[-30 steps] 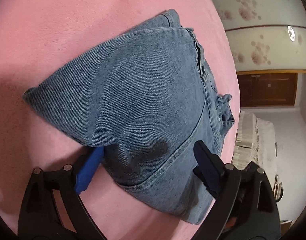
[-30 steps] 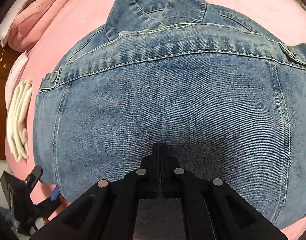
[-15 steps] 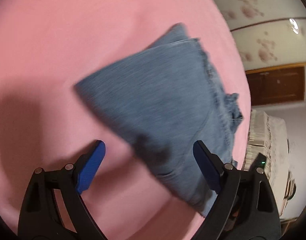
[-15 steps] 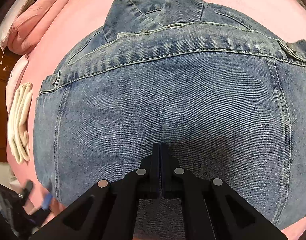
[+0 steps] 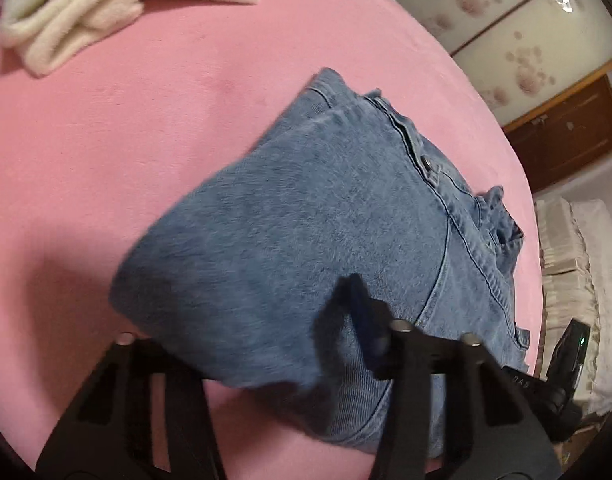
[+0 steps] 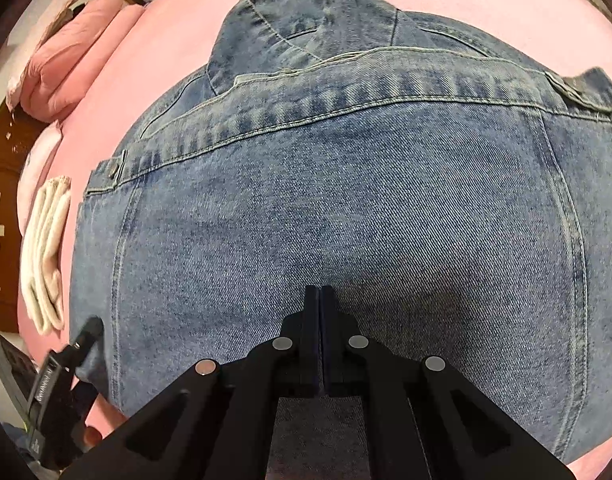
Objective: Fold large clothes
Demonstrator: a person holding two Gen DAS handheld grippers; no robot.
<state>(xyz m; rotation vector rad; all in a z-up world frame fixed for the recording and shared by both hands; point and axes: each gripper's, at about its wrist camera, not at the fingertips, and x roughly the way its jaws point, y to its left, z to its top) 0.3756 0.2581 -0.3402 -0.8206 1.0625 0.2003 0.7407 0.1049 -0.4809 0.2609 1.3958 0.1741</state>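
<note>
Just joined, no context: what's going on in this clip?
A person with two handheld grippers is folding a blue denim jacket on a pink bedspread. The right gripper, jaws shut and empty, rests above the folded jacket's middle. The left gripper is closing around the jacket's side edge, denim between its fingers. A folded cream towel lies apart.

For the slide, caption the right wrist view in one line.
Shut right gripper poised over a folded blue denim jacket on a pink bed cover.
</note>
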